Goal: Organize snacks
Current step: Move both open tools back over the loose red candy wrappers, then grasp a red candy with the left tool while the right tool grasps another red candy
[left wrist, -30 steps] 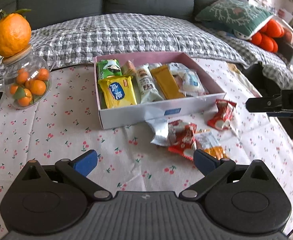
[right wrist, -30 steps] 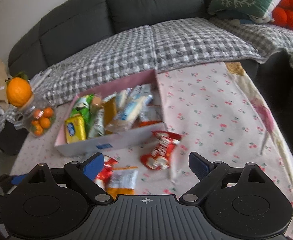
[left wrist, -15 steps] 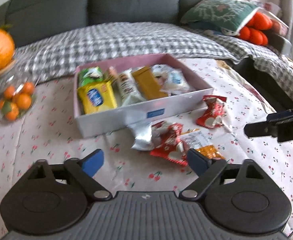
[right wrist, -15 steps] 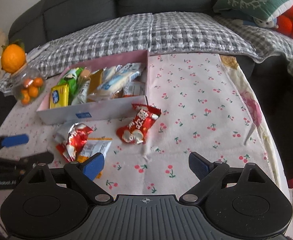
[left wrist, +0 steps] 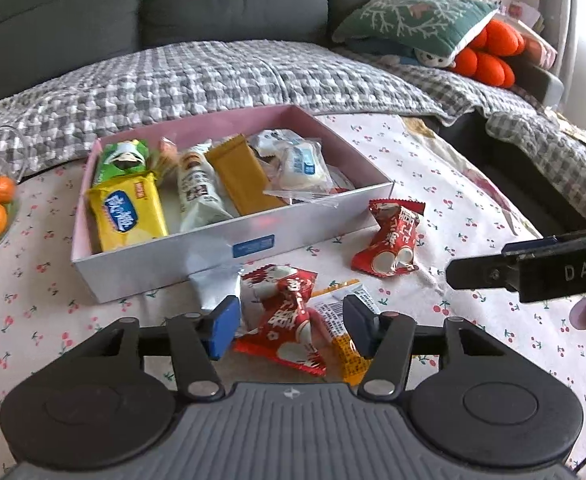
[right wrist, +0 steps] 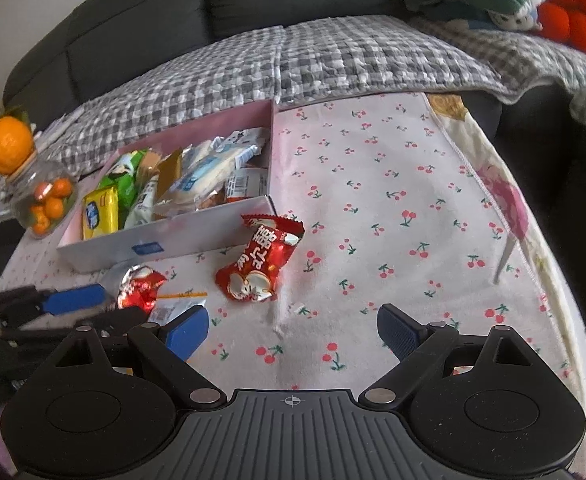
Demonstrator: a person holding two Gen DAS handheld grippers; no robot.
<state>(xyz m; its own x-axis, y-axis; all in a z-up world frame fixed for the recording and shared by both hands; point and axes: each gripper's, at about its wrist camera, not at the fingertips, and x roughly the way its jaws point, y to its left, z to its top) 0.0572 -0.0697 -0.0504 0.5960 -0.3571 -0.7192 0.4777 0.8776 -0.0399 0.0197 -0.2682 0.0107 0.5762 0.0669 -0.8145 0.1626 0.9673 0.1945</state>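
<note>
step: L gripper [left wrist: 291, 326] is going for the red snack pack [left wrist: 289, 322] at the front of the loose pile; judged goal = lift it into the box [left wrist: 229, 240].
L gripper: jaws have just been closing, now part-way in w/ the red pack between them; pads [left wrist: 221, 330] look close to the wrapper, but can't see them pressing it yet, so not a grip.
R gripper [right wrist: 291, 330]: jaws wide apart, nothing between, hangs over bare cloth near the 2nd red pack [right wrist: 259, 262].
where things are: red pack lies on the tabletop [right wrist: 393, 208] just in front of the box wall, overlapping a silver pack [left wrist: 215, 286] on its left and an orange-white pack [left wrist: 345, 322] on its right. 2nd red pack sits apart, off the box's front right corner. Box is already well filled: yellow pack [left wrist: 127, 210], green pack [left wrist: 121, 160], others.
how to do it well: centre the pads on the puffy middle, not the crimped end. Foil is slick and air-filled, so close gently till it gives, no harder.
watch: right pad is near the orange-white pack; prob. catches both unless the jaws shift a bit left.
lift: straight up first and clear the box wall, then forward.
drop spot: right part of the box looks least stacked.
R side: best kept clear of the pile till L is out; 2nd red pack is its likely pick.
</note>
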